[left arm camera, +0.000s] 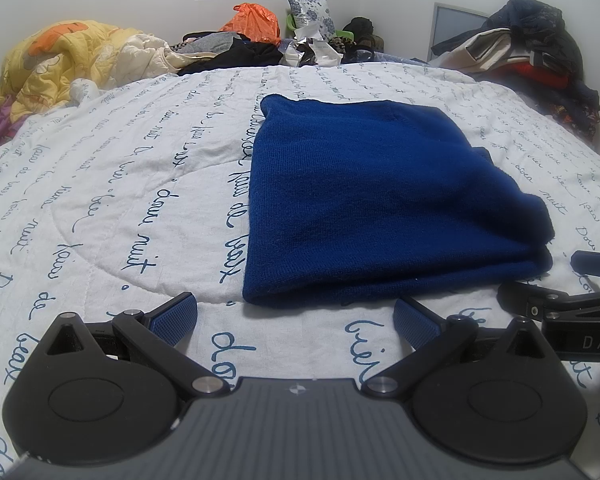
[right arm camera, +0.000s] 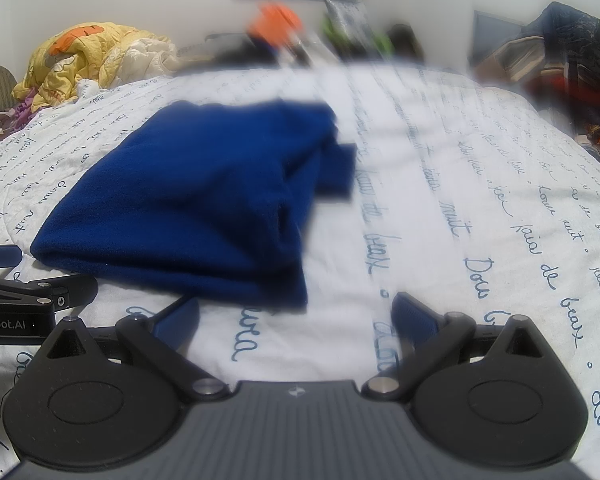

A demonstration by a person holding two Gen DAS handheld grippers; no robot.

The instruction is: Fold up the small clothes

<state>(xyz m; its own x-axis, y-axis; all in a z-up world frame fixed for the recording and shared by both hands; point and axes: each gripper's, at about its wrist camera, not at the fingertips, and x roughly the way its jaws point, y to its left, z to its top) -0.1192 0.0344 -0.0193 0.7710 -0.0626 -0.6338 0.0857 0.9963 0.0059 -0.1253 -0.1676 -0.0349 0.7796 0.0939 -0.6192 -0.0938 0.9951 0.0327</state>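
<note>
A dark blue knit garment lies folded into a thick rectangle on the white bedspread. In the left wrist view my left gripper is open and empty, just short of the garment's near folded edge. In the right wrist view, which is blurred, the garment lies ahead and to the left. My right gripper is open and empty over the bedspread, near the garment's near right corner. Each gripper shows at the edge of the other's view.
The bedspread has blue script printed on it. A yellow quilt is bunched at the far left. Dark clothes, an orange bag and a patterned pillow sit at the far edge. A pile of clothes stands at the far right.
</note>
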